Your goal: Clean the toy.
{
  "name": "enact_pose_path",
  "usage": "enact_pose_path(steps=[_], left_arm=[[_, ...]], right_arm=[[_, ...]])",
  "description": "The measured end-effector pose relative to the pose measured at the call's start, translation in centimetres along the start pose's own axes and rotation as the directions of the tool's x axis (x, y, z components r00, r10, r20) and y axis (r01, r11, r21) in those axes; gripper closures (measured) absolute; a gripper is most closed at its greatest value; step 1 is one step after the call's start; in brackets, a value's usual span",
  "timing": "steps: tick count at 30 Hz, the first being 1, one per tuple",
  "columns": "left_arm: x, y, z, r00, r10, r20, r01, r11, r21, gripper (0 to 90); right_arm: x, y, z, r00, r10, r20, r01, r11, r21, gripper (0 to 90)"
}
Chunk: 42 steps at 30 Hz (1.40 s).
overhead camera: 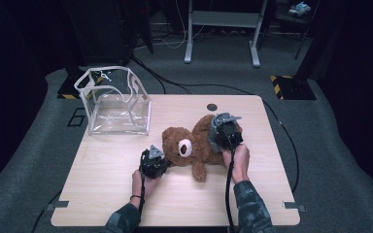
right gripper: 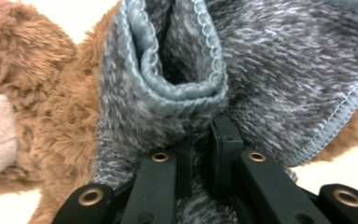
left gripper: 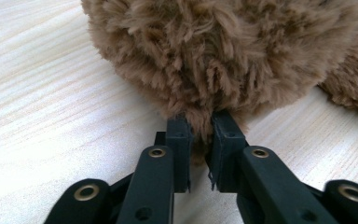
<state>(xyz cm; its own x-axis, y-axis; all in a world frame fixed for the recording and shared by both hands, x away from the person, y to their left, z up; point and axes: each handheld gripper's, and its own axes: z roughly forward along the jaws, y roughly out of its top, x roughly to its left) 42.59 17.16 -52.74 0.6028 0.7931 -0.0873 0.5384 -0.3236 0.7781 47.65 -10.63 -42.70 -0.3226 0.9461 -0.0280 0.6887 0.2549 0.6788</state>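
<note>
A brown teddy bear (overhead camera: pixel 189 148) lies on the wooden table (overhead camera: pixel 107 184), near its middle, with its pale muzzle turned up and one leg stretched toward the near edge. A grey knitted garment (right gripper: pixel 279 60) with a light blue stitched hem covers part of the bear's body.

The left gripper (overhead camera: pixel 154 162) rests low on the table just left of the bear's head. In the left gripper view its jaws stand narrow and pinch a tuft of the bear's (left gripper: pixel 223 51) brown fur between the pads; the rest of the fur bulges above them.

The right gripper (overhead camera: pixel 225 131) sits over the bear's body, on its right side, held by a hand (overhead camera: pixel 237 160) in a camouflage sleeve. In the right gripper view its jaws are close together and clamp a fold of the grey garment, whose hem rolls into an open loop just above the pads. The bear's fur (right gripper: pixel 42 79) shows to the left of the cloth.

A clear plastic box (overhead camera: pixel 114 102) with white edging stands open at the far left corner of the table, well apart from the bear.
</note>
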Motion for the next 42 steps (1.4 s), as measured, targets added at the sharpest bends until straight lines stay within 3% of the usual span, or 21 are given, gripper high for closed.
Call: enact_pose_path(steps=[5,8,14,19,21,24,26,28,32,37,42], left_arm=[[-0.1,0.0,0.0,1.0000,0.010,0.000,-0.010,1.0000,0.001,59.9],[-0.1,0.0,0.0,0.9999,0.012,-0.005,-0.012,0.9999,0.004,57.3],[-0.2,0.0,0.0,0.9998,0.015,-0.015,-0.015,0.9999,0.005,77.3],[-0.2,0.0,0.0,0.9998,0.011,-0.013,-0.011,0.9999,0.006,79.8],[-0.2,0.0,0.0,0.9998,0.013,-0.014,-0.013,0.9999,0.005,79.9],[-0.2,0.0,0.0,0.9998,0.012,-0.013,-0.011,0.9999,0.006,79.8],[-0.2,0.0,0.0,0.9999,0.013,-0.011,-0.012,0.9999,0.006,79.8],[-0.2,0.0,0.0,0.9998,0.015,-0.009,-0.015,0.9999,0.006,79.8],[-0.2,0.0,0.0,0.9999,0.013,-0.008,-0.013,0.9999,0.006,79.9],[0.0,0.0,0.0,1.0000,0.008,-0.002,-0.008,1.0000,0.003,80.1],[0.0,0.0,0.0,1.0000,0.008,-0.003,-0.008,1.0000,0.005,80.1]], right_arm=[[-0.1,-0.5,-0.3,0.9998,-0.003,-0.022,0.003,1.0000,0.005,82.5],[-0.3,-0.6,-0.4,0.9993,0.012,-0.035,-0.012,0.9999,0.008,82.4],[-0.2,-0.8,-0.7,0.9996,0.008,-0.029,-0.009,0.9998,-0.016,82.1],[-0.3,0.6,-2.8,0.9987,0.008,-0.050,-0.011,0.9980,-0.063,81.5],[0.1,1.3,-3.4,0.9967,-0.012,-0.080,0.004,0.9961,-0.089,81.5],[1.1,1.4,-2.7,0.9954,-0.052,-0.080,0.047,0.9970,-0.061,81.5],[0.9,0.9,-1.6,0.9974,-0.065,-0.033,0.064,0.9974,-0.033,81.6],[-0.5,0.5,-1.2,0.9994,-0.021,-0.029,0.020,0.9991,-0.037,81.6],[-2.1,0.9,-1.6,0.9986,0.025,0.046,-0.023,0.9990,-0.039,81.5],[-1.7,1.4,-0.7,0.9994,0.001,0.036,0.000,0.9998,-0.018,81.7],[-1.7,1.5,-1.0,0.9994,0.034,0.008,-0.034,0.9991,-0.025,81.8]])
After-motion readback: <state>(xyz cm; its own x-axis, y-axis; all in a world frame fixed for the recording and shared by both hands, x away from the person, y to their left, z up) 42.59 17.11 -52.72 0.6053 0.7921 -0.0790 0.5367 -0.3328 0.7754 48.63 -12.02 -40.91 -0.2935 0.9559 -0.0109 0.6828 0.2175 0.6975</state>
